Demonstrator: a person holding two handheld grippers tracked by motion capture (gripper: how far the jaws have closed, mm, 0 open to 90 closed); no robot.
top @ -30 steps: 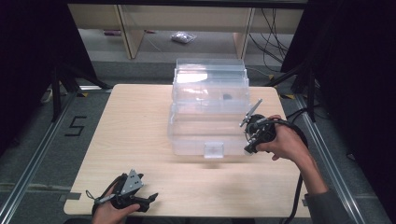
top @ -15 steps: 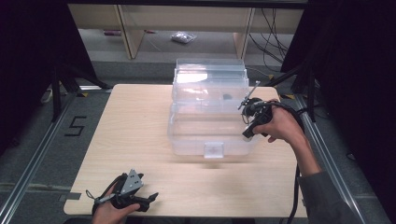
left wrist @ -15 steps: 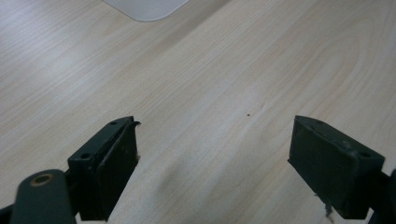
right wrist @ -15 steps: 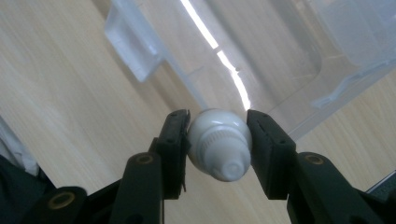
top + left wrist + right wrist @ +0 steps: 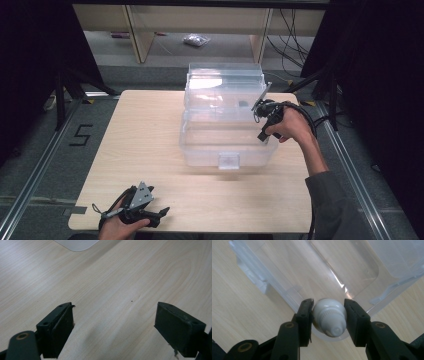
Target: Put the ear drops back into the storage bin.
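A clear plastic box (image 5: pixel 200 150) stands mid-table with its lid (image 5: pixel 225 82) tipped up behind it. My right gripper (image 5: pixel 262 134) hovers at the box's right rim, jaws pointing down. In the right gripper view it (image 5: pixel 329 312) is shut on a small white bottle (image 5: pixel 329 318) with a ribbed collar and a nozzle, held over a rounded corner of the box (image 5: pixel 324 270). My left gripper (image 5: pixel 160 217) rests near the table's front left edge. Its jaws (image 5: pixel 113 315) stand wide open over bare wood, nothing between them.
The light wooden table (image 5: pixel 145 145) has free surface left of and in front of the box. A small dark item (image 5: pixel 243 104) lies inside the box. Wooden shelf legs (image 5: pixel 137 35) and a bag (image 5: pixel 196 40) are on the floor beyond the table.
My right gripper has moved away from me and leftward, from beside the box's right wall to over its right rim. The left gripper has stayed put.
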